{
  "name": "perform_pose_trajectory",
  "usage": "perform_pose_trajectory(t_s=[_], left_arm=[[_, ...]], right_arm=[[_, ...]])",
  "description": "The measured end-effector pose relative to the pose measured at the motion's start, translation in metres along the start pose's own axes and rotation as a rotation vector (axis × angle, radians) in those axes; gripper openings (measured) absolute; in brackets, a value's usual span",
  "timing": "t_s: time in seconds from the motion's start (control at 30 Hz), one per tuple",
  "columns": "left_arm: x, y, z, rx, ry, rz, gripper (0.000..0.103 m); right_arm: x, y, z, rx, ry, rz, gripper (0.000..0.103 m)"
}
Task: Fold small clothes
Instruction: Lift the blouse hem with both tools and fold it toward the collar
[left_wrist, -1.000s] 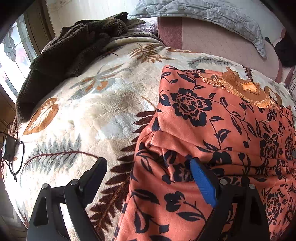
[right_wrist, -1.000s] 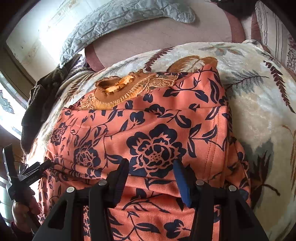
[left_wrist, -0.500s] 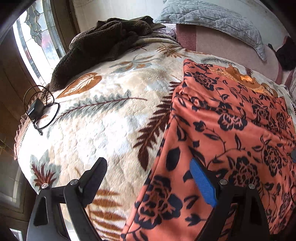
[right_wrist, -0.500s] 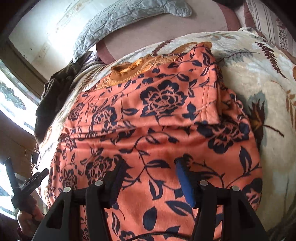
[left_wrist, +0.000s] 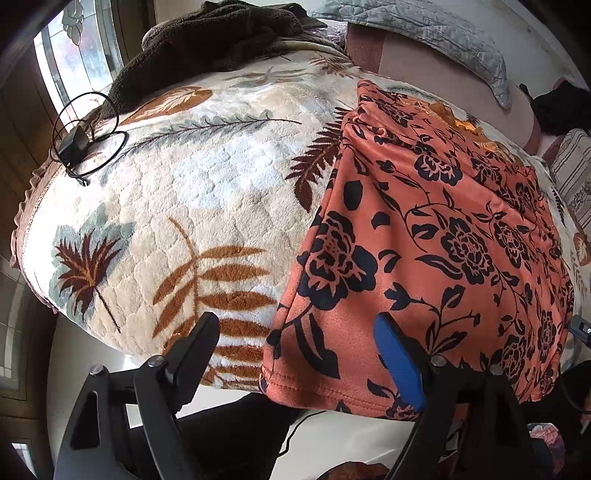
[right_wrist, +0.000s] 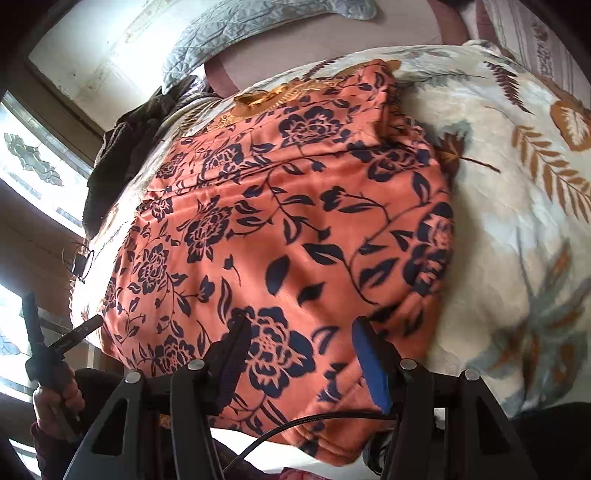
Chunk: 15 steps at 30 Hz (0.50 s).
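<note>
Here, nearest the cameras, both tools hang over the near edge of the bed. The left hand-held gripper (left_wrist: 295, 350) stands wide with its jaws closing; the garment's near left corner lies below and between them, but neither pad presses on the cloth as far as the left view shows. The right hand-held gripper (right_wrist: 299, 350) has its jaws opening above the hem, the cloth under the gap and not pinched. So neither has hold of anything.

The orange floral garment (left_wrist: 424, 240) lies spread on the bed's leaf-patterned blanket (left_wrist: 192, 206), its hem just over the near edge, its golden embroidered neckline (right_wrist: 258, 101) at the far end. Both long sides look turned in already, since the edges run fairly straight and a doubled layer shows along the right side; that is a judgement. What seems left is folding it across its length, hem towards neckline, and smoothing the ripples in the middle.

Further out, a black charger with its looped cable (left_wrist: 79, 142) rests near the blanket's left edge, well apart from the garment. A dark brown fleece (left_wrist: 207, 44) is heaped at the far left, and a grey quilted pillow (left_wrist: 424, 33) lies beyond the neckline. None of these touches the garment; the fold path looks clear, though the soft, plush blanket may let the cloth drag.
</note>
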<state>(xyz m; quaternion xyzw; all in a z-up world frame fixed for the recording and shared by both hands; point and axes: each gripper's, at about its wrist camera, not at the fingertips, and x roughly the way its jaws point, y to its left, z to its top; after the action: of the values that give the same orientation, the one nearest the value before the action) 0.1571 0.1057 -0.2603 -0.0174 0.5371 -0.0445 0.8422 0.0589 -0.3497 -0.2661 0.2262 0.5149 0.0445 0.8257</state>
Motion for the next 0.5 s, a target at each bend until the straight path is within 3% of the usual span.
perform_pose_trajectory(t_s=[0.13,0.27,0.4,0.5], left_arm=[[0.006,0.008,-0.004,-0.022,0.05,-0.027,0.063],[0.015,0.011,-0.008,-0.037,0.117,-0.112,0.046],[0.018,0.011,-0.008,-0.046,0.137,-0.119,0.046],[0.025,0.013,-0.007,-0.051,0.173,-0.121,0.055]], right_arm=[[-0.011,-0.023,-0.015,0.064,0.036,-0.037,0.067],[-0.005,-0.037,-0.03,0.11,0.106,-0.054,0.067],[0.007,-0.034,-0.04,0.116,0.174,-0.049,0.067],[0.021,-0.028,-0.045,0.121,0.208,-0.077,0.067]])
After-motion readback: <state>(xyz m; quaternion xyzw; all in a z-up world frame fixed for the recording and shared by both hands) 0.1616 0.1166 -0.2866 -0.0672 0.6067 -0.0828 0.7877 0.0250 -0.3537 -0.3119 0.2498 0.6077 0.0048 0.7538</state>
